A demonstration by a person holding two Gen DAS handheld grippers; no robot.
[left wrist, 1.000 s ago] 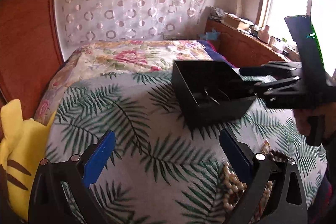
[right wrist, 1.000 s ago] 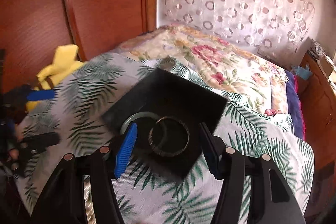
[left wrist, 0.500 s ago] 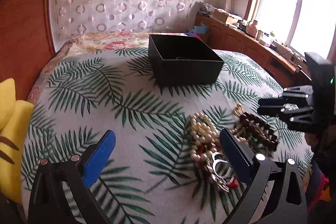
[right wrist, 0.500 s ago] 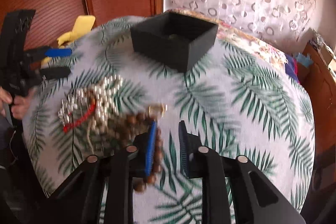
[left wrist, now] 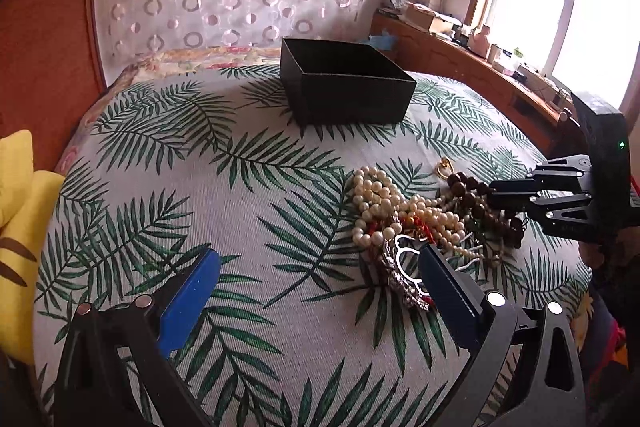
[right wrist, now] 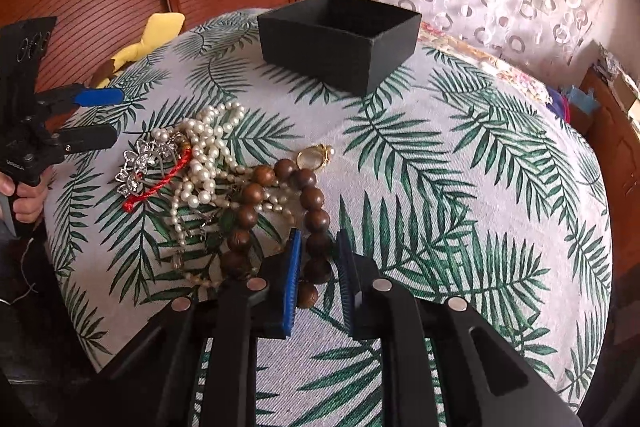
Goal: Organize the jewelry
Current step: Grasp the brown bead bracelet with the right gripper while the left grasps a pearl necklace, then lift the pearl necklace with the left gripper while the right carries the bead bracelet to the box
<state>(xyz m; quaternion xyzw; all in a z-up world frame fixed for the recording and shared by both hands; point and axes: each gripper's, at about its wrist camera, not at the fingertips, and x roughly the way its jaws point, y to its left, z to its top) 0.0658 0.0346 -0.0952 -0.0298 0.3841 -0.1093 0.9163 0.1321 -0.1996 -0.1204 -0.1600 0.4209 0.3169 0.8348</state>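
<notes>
Right tool (right wrist: 318,247) just closed, pinching round wooden bead strand (right wrist: 316,219), left tool (left wrist: 316,291) spread, matte blk box (left wrist: 344,87)

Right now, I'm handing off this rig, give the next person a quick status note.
Right gripper: jaws have just been closing around the brown bead bracelet, beads between them.
Left gripper: jaws wide open, nothing in them, beside the pile.
Pearl strands, silver brooch, red cord, gold ring lie heaped on the bedspread.
Black box sits beyond; contents hidden.
Left: move everything into it.
</notes>
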